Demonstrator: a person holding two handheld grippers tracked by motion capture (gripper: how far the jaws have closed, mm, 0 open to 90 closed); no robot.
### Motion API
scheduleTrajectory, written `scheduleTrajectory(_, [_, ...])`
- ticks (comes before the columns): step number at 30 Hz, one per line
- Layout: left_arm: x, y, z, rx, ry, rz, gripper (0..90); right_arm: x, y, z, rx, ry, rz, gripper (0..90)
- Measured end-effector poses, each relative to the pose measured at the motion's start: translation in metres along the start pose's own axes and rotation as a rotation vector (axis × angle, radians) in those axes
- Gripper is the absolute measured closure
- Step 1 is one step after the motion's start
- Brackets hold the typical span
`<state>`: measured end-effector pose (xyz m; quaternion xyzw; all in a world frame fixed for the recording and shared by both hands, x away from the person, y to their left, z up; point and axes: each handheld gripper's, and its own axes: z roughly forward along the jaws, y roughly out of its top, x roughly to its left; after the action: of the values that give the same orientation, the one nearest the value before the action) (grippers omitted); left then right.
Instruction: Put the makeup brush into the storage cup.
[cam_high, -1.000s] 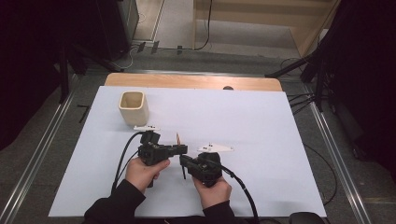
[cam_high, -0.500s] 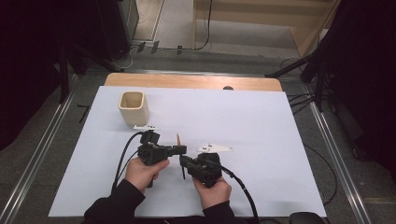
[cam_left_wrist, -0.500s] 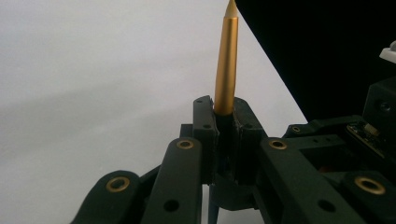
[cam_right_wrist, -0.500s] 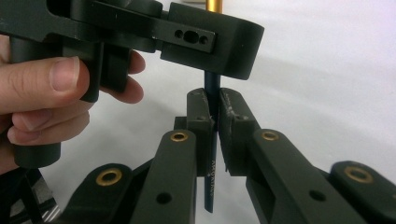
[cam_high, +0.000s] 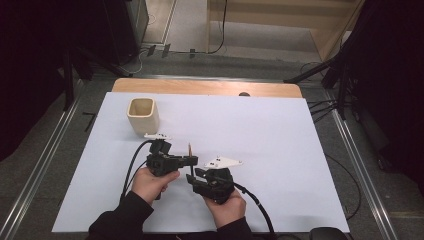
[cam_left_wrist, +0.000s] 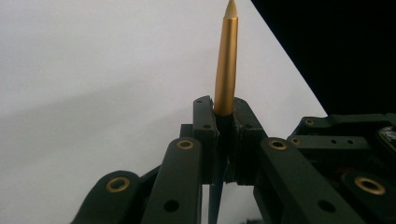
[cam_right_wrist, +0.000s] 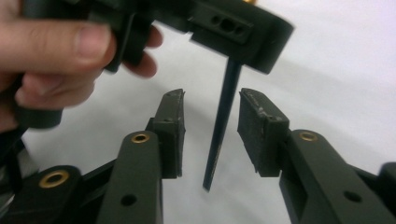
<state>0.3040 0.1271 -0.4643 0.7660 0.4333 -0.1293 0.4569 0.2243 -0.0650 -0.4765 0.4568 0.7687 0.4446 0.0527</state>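
1. In the high view, a white sheet (cam_high: 260, 135) covers the wooden table (cam_high: 200, 87). A cream square cup (cam_high: 143, 115) stands upright at about 10 o'clock from the two grippers, well apart from them. Dark stands and cables lie on the floor around the table. No writing is readable.
2. In the same view, the left gripper (cam_high: 186, 160) and the right gripper (cam_high: 196, 176) meet near the lower centre of the sheet. A thin pen (cam_high: 190, 150) points toward 12 o'clock between them.
3. In the left gripper view, the jaws are clenched on the pen (cam_left_wrist: 226, 65). Its upper part is gold with a pale pointed tip; below the jaws the shaft is dark. It rises toward 12 o'clock over the white sheet.
4. In the right gripper view, the right gripper (cam_right_wrist: 211, 128) is released; its jaws stand apart on both sides of the dark shaft of the pen (cam_right_wrist: 222, 126), not touching it. The left hand (cam_right_wrist: 56, 65) with its gripper is at 11 o'clock, above.
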Motion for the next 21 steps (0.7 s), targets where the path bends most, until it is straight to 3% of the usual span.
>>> scheduleTrajectory(6, [0.001, 0.002, -0.003, 0.024, 0.011, 0.011, 83.9, -0.001, -0.001, 0.000, 0.066, 0.019, -0.046, 52.5])
scheduleTrajectory(14, [0.004, 0.004, -0.008, 0.042, 0.004, 0.009, 83.8, -0.006, 0.004, -0.006, 0.072, 0.026, -0.128, 46.0])
scheduleTrajectory(17, [0.005, 0.005, -0.010, 0.047, 0.005, 0.016, 83.8, -0.016, 0.007, -0.005, 0.074, 0.064, -0.149, 45.1])
scheduleTrajectory(21, [0.006, 0.006, -0.013, 0.060, -0.003, 0.016, 83.8, -0.020, 0.010, -0.004, 0.100, 0.077, -0.179, 43.5])
